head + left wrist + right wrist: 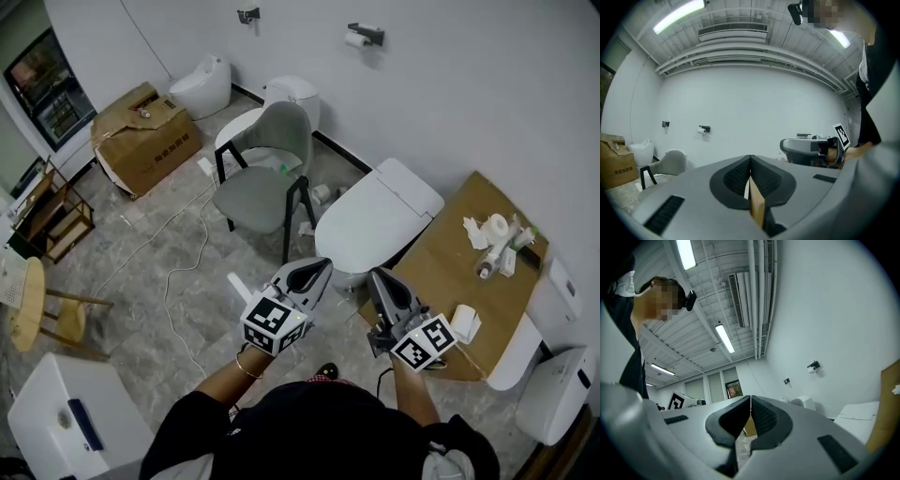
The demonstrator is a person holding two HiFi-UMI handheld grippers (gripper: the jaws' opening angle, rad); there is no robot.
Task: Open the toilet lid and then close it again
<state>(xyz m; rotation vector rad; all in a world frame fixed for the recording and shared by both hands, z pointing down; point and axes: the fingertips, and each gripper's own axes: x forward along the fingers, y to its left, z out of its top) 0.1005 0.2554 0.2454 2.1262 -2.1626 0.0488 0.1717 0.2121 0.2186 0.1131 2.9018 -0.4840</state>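
Observation:
A white toilet [375,220] stands against the wall with its lid down flat. In the head view both grippers are held just in front of its near rim, not touching it. My left gripper [319,267] is shut with nothing in it, and so is my right gripper [375,277]. In the left gripper view the jaws [750,158] meet along a thin line and point at the wall, with the right gripper [811,150] to the side. In the right gripper view the shut gripper [750,398] points up across the room, and the toilet lid [862,416] shows low at the right.
A grey chair [267,169] stands left of the toilet. A brown board [469,272] with tissue rolls lies on its right. Two more toilets [202,84] and a cardboard box [145,136] are at the back left. A cable [178,272] runs over the floor. A white box [66,422] is at lower left.

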